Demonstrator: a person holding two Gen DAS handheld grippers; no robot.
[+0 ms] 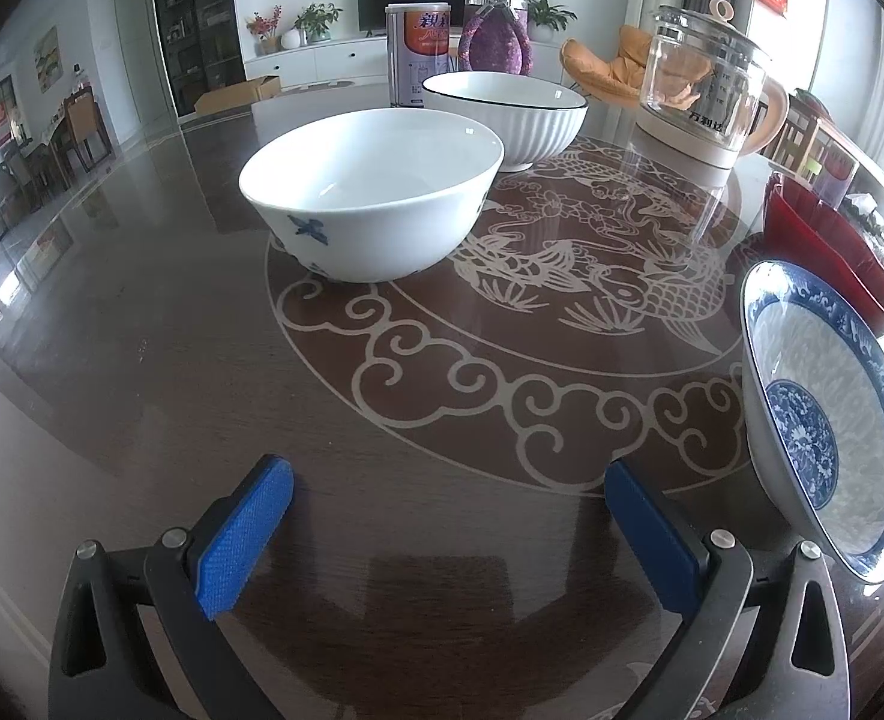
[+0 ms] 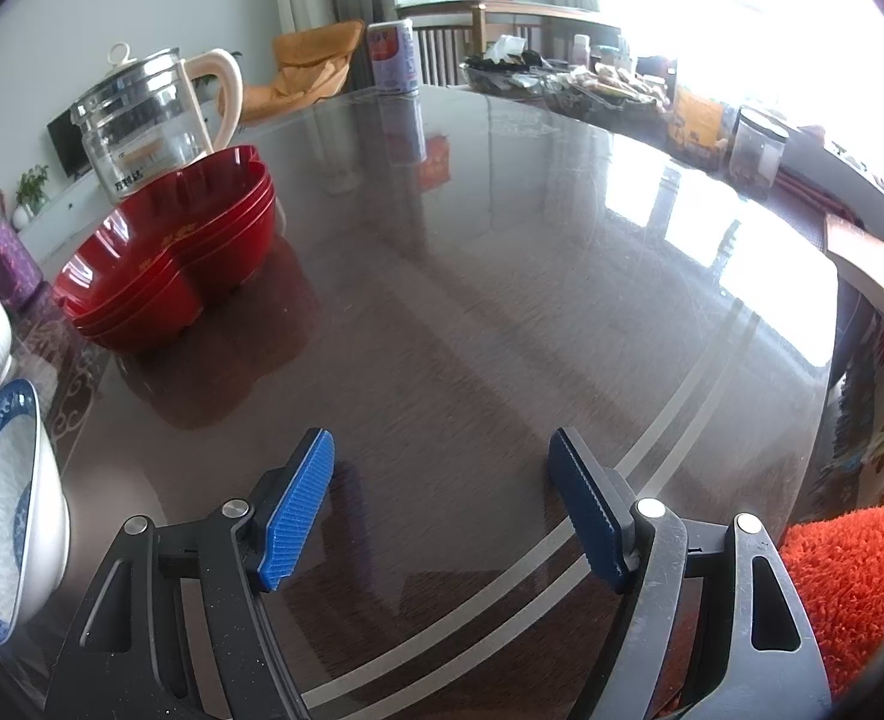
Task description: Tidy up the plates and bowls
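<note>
A white bowl with small blue marks (image 1: 375, 192) stands on the dark glass-topped table, with a ribbed white bowl with a dark rim (image 1: 508, 114) right behind it. A blue-and-white patterned bowl (image 1: 832, 414) sits at the right edge of the left wrist view and at the left edge (image 2: 3, 510) of the right wrist view. Red heart-shaped dishes (image 2: 171, 252) are stacked further back. My left gripper (image 1: 448, 480) hangs open over bare table, well short of the bowls. My right gripper (image 2: 442, 450) is open too, nothing between its blue pads.
A glass kettle (image 1: 706, 84) with a cream handle stands behind the red dishes. A tin can (image 1: 417, 54) and a purple jar (image 1: 496, 36) stand at the back. Jars and clutter (image 2: 622, 84) line the far right table edge. An orange fluffy thing (image 2: 850, 582) lies at right.
</note>
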